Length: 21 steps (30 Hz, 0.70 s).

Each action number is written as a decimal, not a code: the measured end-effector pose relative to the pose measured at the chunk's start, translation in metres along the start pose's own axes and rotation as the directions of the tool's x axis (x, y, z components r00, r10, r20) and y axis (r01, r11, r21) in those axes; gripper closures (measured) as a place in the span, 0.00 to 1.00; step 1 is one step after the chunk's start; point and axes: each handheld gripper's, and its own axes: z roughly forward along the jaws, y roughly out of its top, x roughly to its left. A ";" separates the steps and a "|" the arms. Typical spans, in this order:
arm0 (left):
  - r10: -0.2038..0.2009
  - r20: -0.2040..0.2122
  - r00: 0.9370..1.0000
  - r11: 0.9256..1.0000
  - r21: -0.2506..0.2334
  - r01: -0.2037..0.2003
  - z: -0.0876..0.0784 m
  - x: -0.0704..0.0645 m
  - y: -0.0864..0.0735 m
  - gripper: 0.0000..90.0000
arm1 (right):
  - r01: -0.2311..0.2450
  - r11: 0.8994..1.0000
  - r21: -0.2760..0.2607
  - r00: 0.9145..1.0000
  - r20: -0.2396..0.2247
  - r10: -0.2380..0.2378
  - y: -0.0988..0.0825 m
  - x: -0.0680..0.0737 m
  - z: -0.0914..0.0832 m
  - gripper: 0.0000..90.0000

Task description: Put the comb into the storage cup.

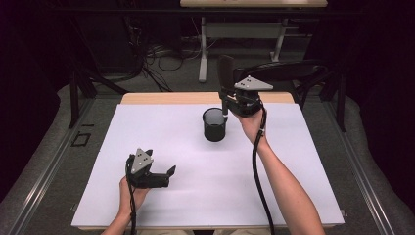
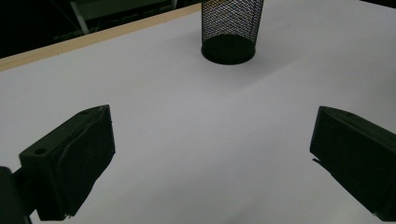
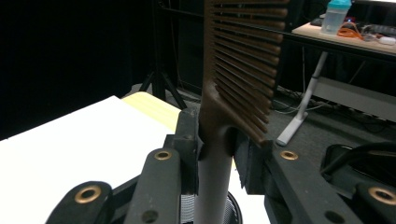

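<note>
Brown plastic, wide-toothed, the comb (image 3: 243, 70) stands upright at the centre of the right gripper view, its handle clamped between the jaws of the right gripper (image 3: 215, 154) and its teeth pointing to the right of the frame. No brand or lettering can be read on it. In the high view the right gripper (image 1: 226, 108) hangs at upper centre, just above the right rim of a black mesh cup (image 1: 214, 125) that stands on the white surface (image 1: 161, 147). The cup's mesh (seen from above) also shows under the comb handle at the bottom of the right gripper view. The left gripper (image 1: 169, 172) rests low at lower left of the high view, its jaws spread wide with nothing between them. In the left gripper view the mesh cup (image 2: 231, 28) stands at top centre, well apart from those jaws.
</note>
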 end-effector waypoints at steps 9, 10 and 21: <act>-0.002 -0.001 1.000 1.000 -0.002 0.002 0.000 0.001 0.000 0.00 | 0.007 1.000 0.016 1.000 -0.008 -0.007 -0.004 0.004 0.015 0.81; -0.002 -0.001 1.000 1.000 -0.002 0.002 0.000 0.001 0.000 0.00 | 0.010 1.000 0.017 1.000 -0.009 -0.010 -0.005 0.004 0.016 0.81; 0.001 -0.003 1.000 1.000 -0.002 -0.001 0.000 0.000 0.000 0.00 | 0.020 0.999 0.038 1.000 -0.021 -0.019 -0.009 0.005 0.030 0.81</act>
